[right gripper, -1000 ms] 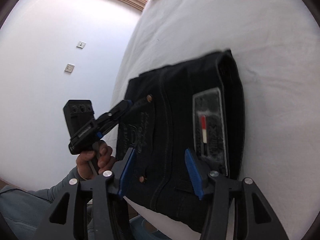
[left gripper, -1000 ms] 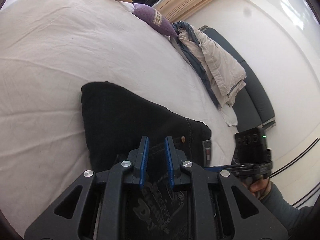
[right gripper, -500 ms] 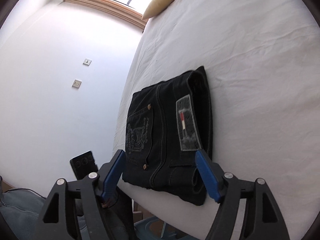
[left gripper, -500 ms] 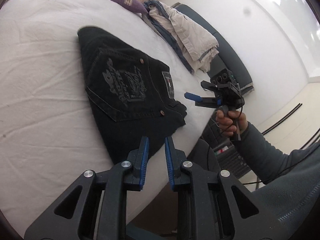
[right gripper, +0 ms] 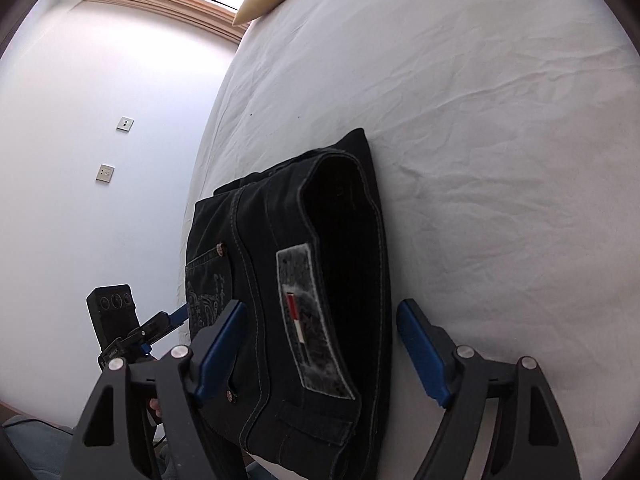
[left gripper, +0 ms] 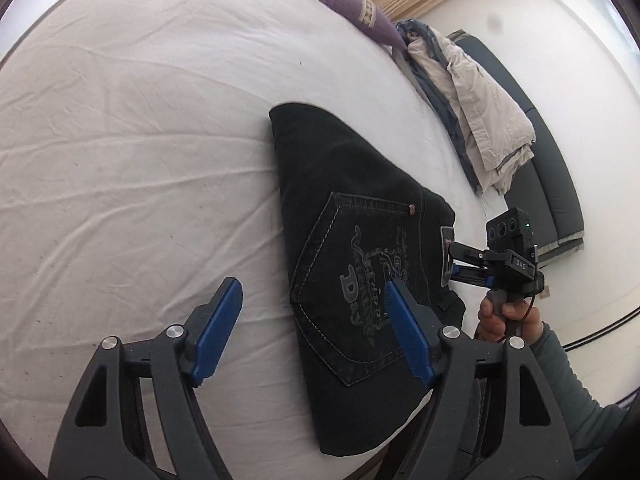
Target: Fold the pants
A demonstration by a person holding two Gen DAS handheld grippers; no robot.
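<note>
Lying folded at the bed (left gripper: 120, 140) edge, black pants (left gripper: 360, 248) are looking done; left gripper (left gripper: 312, 320) and right gripper (right gripper: 320, 344) are hovering, jaws apart, gripping nothing

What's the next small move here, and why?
Probably ease both grippers back and stop. The black pants already lie as a compact folded stack on the white bed sheet, pocket side up. The left gripper and right gripper are both open and hold nothing. The stack sits near the bed's edge, so a small nudge inward could be worthwhile first.
</note>
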